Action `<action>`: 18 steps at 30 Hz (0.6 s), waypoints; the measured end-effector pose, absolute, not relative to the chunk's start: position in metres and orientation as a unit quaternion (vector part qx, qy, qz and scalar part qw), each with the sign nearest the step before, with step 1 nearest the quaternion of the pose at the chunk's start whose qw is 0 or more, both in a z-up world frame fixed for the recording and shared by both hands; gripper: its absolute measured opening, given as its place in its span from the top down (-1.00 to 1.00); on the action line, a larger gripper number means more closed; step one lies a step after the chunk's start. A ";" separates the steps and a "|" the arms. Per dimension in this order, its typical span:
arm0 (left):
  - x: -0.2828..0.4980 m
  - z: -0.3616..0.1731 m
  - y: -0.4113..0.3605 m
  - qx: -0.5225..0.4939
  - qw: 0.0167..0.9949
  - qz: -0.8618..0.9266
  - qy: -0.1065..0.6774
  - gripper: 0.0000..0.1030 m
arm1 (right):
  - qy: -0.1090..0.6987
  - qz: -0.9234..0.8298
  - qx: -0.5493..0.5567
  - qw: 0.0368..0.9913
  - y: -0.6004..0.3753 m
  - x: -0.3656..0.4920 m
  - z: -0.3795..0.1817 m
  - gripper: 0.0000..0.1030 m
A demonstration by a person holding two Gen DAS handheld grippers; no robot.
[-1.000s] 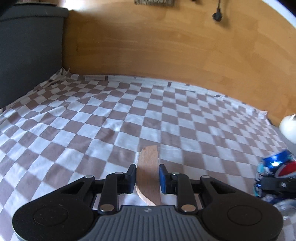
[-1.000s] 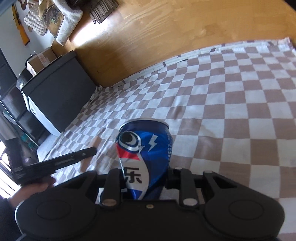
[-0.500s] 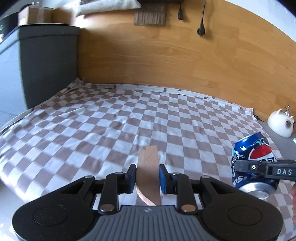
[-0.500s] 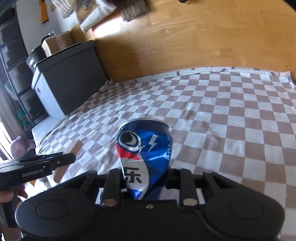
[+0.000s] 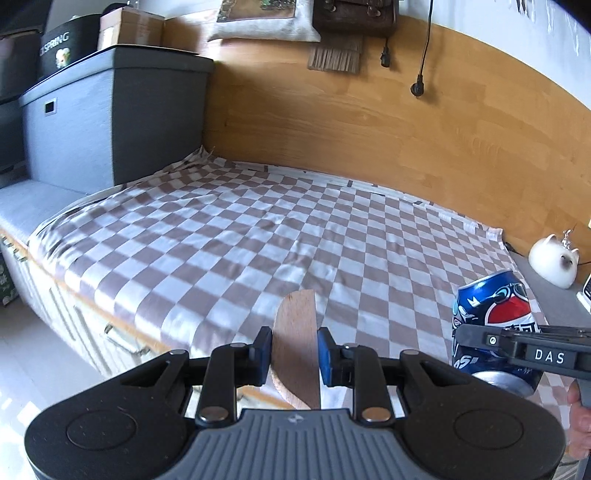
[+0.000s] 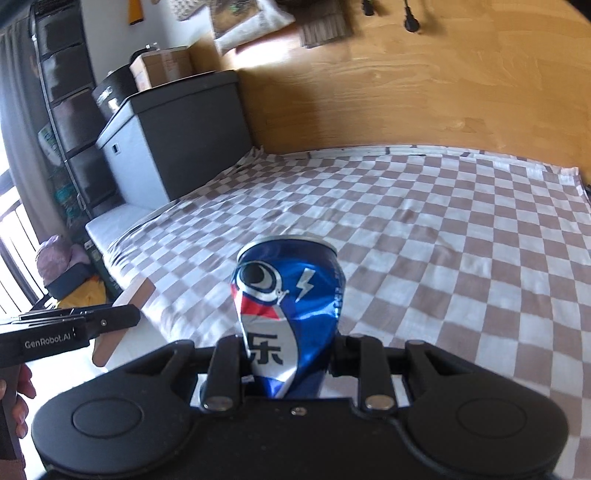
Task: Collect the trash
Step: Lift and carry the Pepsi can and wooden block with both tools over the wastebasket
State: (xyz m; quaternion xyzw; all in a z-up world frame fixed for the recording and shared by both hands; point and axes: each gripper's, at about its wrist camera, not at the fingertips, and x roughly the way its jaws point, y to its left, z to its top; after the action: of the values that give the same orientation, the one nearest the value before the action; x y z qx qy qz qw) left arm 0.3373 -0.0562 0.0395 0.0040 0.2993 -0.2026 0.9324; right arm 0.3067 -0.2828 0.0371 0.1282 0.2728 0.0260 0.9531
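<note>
1. The blue soda can [image 6: 291, 314] sits clamped between the fingers of the right gripper [image 6: 291, 360], its dented body squeezed at the lower half and its top rim pointing away from the camera. It hangs in the air over the near edge of the checked cloth [image 6: 443, 240].
2. From the left wrist view the same can [image 5: 495, 332] shows at the right, tilted, with the right gripper's finger [image 5: 517, 341] across its middle — the silver end faces down towards the camera.
3. The flat wooden stick [image 5: 295, 343] is pinched between the blue pads [image 5: 263, 354] of the left gripper [image 5: 293, 354], which has closed narrow on it. Its rounded tip reaches forward above the near edge of the cloth [image 5: 240, 236].
4. In the right wrist view the stick [image 6: 125, 314] appears left of the can, held by the left gripper [image 6: 118, 319], out past the cloth's near-left corner.
5. The cloth is spread on a low cabinet with a wooden edge [image 5: 92, 299] — beyond its far side rises a wooden wall panel [image 5: 369, 122].
6. A grey box [image 5: 110, 122] stands at the cloth's far-left corner, with a cardboard carton [image 5: 129, 26] on top.
7. A white cat figure [image 5: 552, 264] rests off the cloth's right side.
8. A black plug [image 5: 417, 88] dangles on its cord against the panel.
</note>
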 end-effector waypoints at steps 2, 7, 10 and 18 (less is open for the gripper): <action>0.327 0.039 -0.051 0.003 0.934 -0.199 0.297 0.47 | 0.274 0.030 0.123 0.953 -0.276 0.299 0.037 0.48; 0.305 0.033 -0.036 -0.002 0.935 -0.190 0.300 0.47 | 0.281 0.042 0.113 0.952 -0.258 0.285 0.035 0.48; 0.294 0.027 -0.028 -0.009 0.935 -0.185 0.304 0.47 | 0.286 0.050 0.108 0.951 -0.248 0.278 0.031 0.48; 0.274 -0.001 -0.006 -0.021 0.932 -0.162 0.323 0.47 | 0.304 0.080 0.098 0.944 -0.219 0.266 0.008 0.48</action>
State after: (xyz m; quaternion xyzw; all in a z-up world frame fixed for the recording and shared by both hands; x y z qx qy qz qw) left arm 0.2736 -0.0064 -0.0012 -0.0215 0.3233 -0.1617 0.9321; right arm 0.2663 -0.2192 0.0081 0.0977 0.3042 0.0798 0.9442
